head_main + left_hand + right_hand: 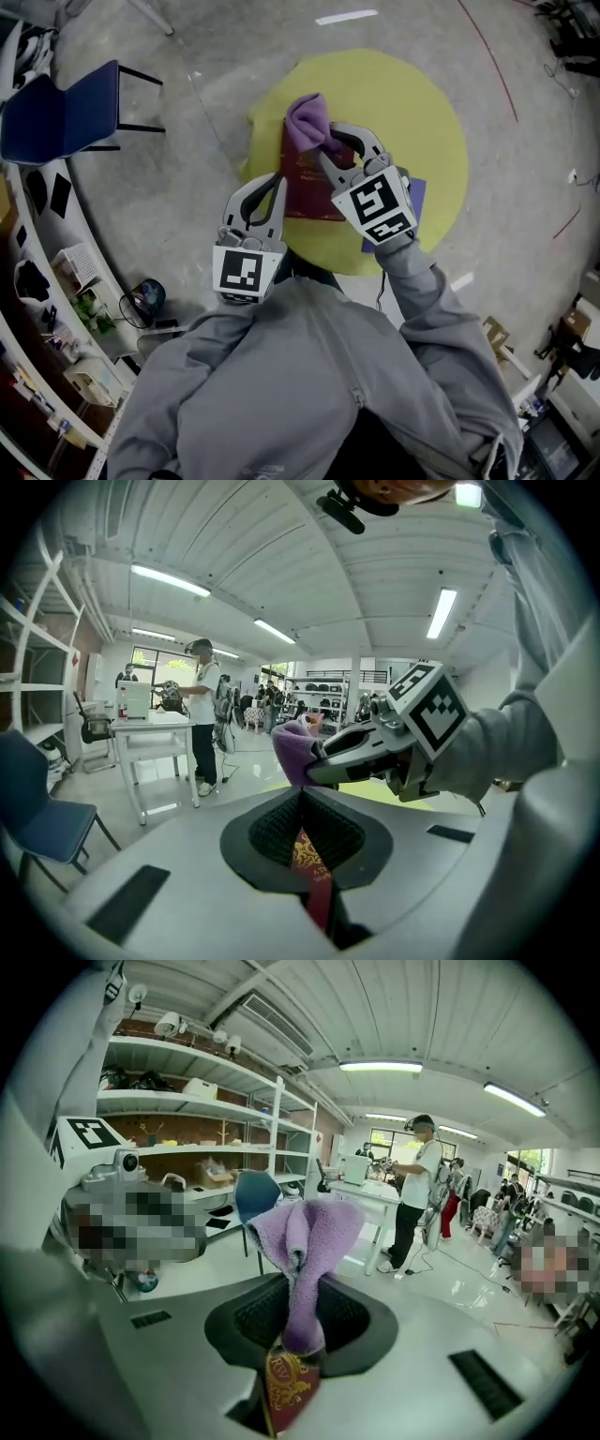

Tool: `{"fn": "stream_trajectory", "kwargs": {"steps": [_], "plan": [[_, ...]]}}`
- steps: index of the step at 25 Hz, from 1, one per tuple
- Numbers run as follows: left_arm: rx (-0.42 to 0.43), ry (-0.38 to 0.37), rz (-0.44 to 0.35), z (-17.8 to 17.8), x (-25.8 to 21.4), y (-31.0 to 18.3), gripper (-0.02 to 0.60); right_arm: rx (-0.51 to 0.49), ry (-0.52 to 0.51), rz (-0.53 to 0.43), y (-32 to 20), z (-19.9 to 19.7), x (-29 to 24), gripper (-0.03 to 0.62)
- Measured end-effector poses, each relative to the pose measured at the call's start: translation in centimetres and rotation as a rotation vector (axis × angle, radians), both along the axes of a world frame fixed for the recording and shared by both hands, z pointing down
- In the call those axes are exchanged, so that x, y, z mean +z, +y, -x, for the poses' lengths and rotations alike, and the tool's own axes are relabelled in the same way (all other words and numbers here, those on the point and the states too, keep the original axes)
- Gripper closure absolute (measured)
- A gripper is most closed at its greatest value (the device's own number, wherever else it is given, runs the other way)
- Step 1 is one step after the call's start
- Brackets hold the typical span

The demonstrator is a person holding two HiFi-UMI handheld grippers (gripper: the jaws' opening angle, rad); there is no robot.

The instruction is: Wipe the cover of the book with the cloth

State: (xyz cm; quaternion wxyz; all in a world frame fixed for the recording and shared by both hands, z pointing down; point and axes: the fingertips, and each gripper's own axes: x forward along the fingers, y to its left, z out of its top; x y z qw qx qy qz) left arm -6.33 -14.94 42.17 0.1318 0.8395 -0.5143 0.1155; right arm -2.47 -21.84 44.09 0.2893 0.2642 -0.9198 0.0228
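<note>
Clearly the maroon book [302,192], with a gold crest on its cover, is the centre of things. It sits over the middle of the round yellow table [417,103], a little toward the near edge. I cannot tell whether it rests on the top or is held just clear of it. The left gripper [270,183] has its jaws pressed together on the book's left edge; in its own view the cover runs straight up between the pads. The right gripper [335,150] is clamped on a bunched purple cloth [307,120], which bulges out past its fingertips and lies at the book's far end, the crest showing just beneath it.

I judge the wiping itself to be in hand, with the cloth placed at the far end of the cover. The next move calls for drawing the cloth along the cover toward the near edge, pressed lightly, while the left grip steadies the book so it does not slide or twist.

A flat purple sheet [415,192] lies on the table under the right gripper. Around the table is bare grey floor [187,187], with a blue chair [61,117] to the left. The room is a workshop with wall shelves [187,1101], strip lights [394,1066], and a person [203,714] standing at a white table [155,728].
</note>
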Motion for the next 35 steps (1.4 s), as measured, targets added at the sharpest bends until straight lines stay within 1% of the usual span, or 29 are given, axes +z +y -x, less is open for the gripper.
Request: {"fn": "stream_trajectory", "kwargs": {"steps": [4,12,15,18,23,28,35], "plan": [[0.003,-0.012,0.035,0.2,1.6,0.2,0.563,-0.072,0.064,0.033,-0.6,0.7,1.8,0.502],[0.012,-0.042,0.125,0.8,4.9,1.1,0.563,-0.236,0.284,0.061,-0.7,1.9,5.5,0.502],[0.017,-0.045,0.153,0.7,6.0,1.5,0.563,-0.285,0.367,0.071,-0.7,2.0,6.8,0.502],[0.030,-0.056,0.181,0.7,7.1,1.8,0.563,-0.323,0.428,0.088,-0.8,2.3,8.0,0.502],[0.057,-0.063,0.247,0.6,9.3,2.5,0.563,-0.358,0.482,0.120,-1.1,2.7,9.7,0.502],[0.106,-0.106,0.298,0.2,11.5,3.5,0.563,-0.372,0.512,0.153,-1.3,3.2,11.2,0.502],[0.148,-0.114,0.388,-0.8,13.6,4.6,0.563,-0.397,0.560,0.180,-1.5,3.7,12.4,0.502]]}}
